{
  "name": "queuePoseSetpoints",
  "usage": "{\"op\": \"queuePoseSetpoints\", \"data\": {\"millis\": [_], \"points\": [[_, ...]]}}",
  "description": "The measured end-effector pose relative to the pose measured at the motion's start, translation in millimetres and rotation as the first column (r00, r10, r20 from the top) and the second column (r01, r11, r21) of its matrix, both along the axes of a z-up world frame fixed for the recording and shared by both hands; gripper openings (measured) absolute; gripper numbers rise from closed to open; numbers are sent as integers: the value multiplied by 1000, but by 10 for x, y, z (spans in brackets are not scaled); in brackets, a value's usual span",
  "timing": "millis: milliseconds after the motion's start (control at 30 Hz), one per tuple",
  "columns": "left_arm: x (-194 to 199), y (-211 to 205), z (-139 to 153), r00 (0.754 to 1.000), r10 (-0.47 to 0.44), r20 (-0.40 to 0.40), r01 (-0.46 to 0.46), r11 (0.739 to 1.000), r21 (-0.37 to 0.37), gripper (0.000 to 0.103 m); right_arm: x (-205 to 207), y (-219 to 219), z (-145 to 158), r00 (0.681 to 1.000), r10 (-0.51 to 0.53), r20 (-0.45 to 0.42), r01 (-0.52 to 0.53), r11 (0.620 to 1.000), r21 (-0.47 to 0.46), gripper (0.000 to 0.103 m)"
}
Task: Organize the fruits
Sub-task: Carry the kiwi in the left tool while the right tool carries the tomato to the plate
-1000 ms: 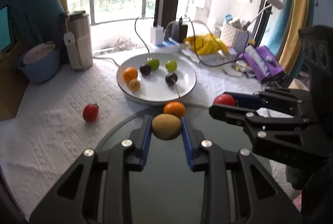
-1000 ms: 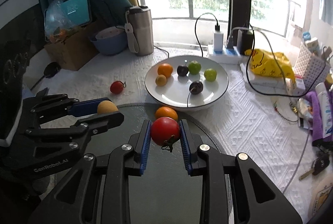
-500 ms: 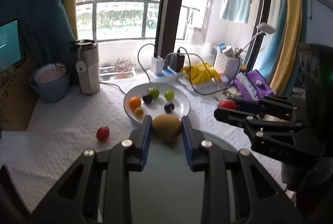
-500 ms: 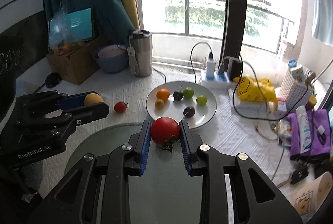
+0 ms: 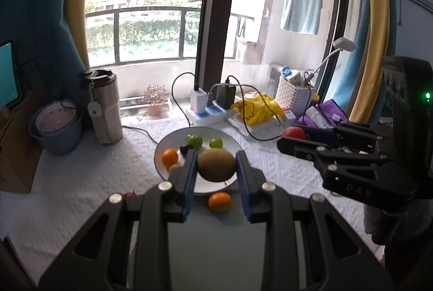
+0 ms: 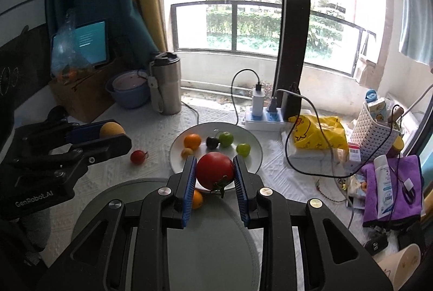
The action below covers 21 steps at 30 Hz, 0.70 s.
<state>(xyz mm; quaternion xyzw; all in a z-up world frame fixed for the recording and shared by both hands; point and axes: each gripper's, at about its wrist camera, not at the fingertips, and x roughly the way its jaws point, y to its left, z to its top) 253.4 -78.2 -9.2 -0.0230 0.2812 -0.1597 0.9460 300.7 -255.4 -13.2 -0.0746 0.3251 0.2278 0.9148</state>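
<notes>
Above the white-clothed table, the left gripper is clamped on a brown kiwi and the right gripper on a red tomato, both held clear of the dark round tray. This looks like the carrying step. Next, each fruit needs lowering onto a bare patch of the white plate, avoiding the fruits there.
</notes>
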Motion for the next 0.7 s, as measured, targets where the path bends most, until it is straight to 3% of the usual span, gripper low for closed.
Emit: {"op": "queuePoseSetpoints", "data": {"millis": [400, 700], "points": [[558, -112, -176, 999, -12, -38, 12, 1000, 8, 29, 471, -125, -177, 999, -23, -29, 23, 1000, 9, 29], [963, -199, -488, 995, -41, -93, 44, 998, 37, 30, 852, -154, -501, 996, -41, -82, 42, 999, 6, 29]]}}
